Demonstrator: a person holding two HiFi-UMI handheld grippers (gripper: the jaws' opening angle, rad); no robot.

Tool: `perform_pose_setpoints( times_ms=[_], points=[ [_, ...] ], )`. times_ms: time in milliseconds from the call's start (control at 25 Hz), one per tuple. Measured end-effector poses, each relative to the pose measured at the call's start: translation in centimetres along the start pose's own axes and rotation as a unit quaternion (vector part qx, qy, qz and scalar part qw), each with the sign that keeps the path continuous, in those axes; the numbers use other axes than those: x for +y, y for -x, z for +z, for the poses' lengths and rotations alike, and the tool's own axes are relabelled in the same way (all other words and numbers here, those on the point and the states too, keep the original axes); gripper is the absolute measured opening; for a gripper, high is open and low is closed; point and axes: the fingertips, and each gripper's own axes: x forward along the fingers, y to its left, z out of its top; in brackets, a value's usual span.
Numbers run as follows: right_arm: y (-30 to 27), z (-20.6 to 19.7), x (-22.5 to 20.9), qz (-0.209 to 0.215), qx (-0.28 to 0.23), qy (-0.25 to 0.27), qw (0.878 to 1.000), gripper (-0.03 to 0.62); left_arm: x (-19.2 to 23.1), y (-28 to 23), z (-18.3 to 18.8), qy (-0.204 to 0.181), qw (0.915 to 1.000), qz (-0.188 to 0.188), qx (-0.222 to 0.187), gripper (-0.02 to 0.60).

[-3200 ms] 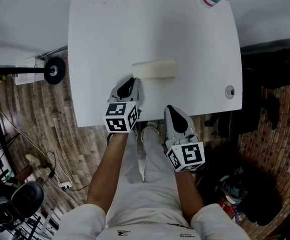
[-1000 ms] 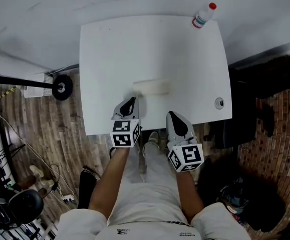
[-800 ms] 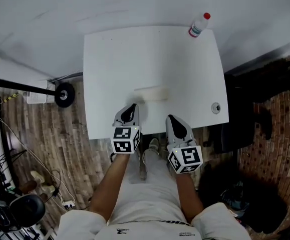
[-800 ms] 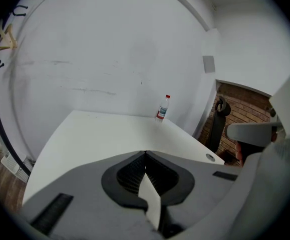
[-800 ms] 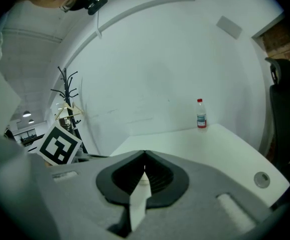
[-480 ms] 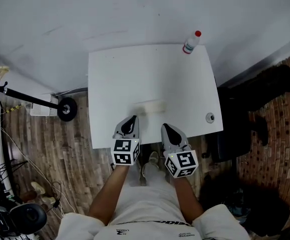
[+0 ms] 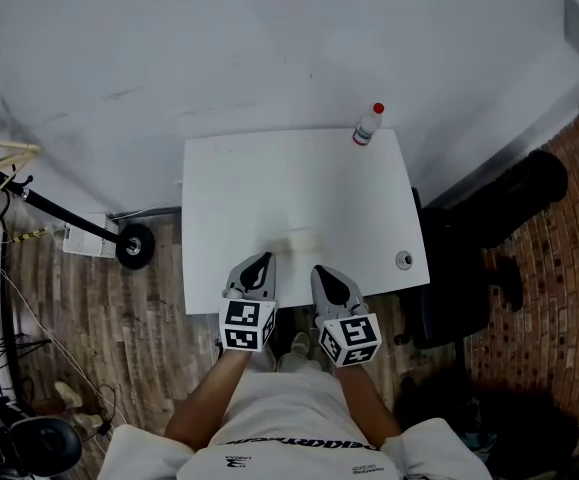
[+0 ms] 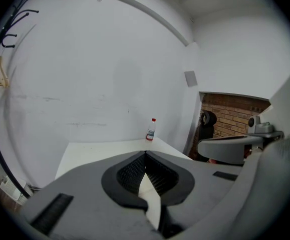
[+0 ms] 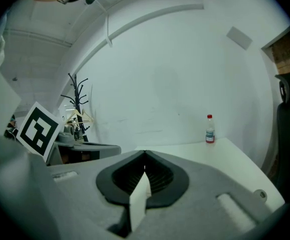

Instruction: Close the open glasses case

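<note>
The glasses case is a pale cream oblong lying flat on the white table, towards its near edge; it looks closed. My left gripper is shut and empty, hovering over the table's near edge just short and left of the case. My right gripper is also shut and empty, at the near edge to the case's right. In the left gripper view the jaws meet at their tips, and so do those in the right gripper view. Neither gripper view shows the case.
A small red-capped bottle stands at the table's far right corner, also seen as the bottle and the bottle. A round grommet sits near the table's right edge. A black chair is right, a wheeled stand left.
The head camera has pulled back, so the table looks smaller. Both grippers have drawn back from the case to the table's near edge and come closer together.
</note>
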Motion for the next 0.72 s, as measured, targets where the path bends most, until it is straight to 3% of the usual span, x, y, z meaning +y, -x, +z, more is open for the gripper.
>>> perform_pose_setpoints(
  times_ms=[720],
  points=[
    [2.5, 5.0, -0.5, -0.002, -0.058, 0.014, 0.998, -0.002, -4.2, 2.7, 3.0, -0.037, 0.9984, -0.006, -0.042, -0.003]
  ],
)
